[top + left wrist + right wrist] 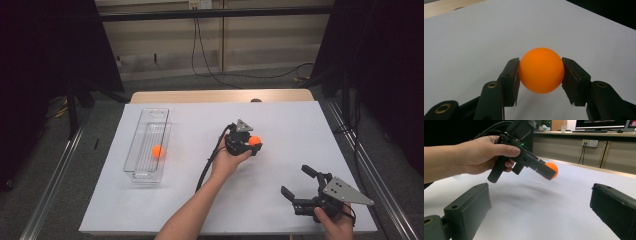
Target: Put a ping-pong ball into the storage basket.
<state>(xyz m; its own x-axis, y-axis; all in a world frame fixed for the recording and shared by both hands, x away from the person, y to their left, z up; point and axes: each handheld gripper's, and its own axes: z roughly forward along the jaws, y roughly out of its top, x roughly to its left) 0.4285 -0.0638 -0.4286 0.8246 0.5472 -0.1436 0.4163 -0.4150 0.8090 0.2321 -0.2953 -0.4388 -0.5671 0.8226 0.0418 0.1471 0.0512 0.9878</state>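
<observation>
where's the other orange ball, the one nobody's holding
In the high view the loose orange ball lies inside the clear plastic bin on the left side of the white table, well apart from the left claw.

Smooth matt orange ball point(541, 70), clear glossy plastic bin point(148, 145), matt white tabletop point(280, 125)

Clear bin point(146, 131) at left of centre on the white table point(280, 120), a second orange ball point(157, 151) inside it, cables point(210, 70) on the floor at top centre
</observation>
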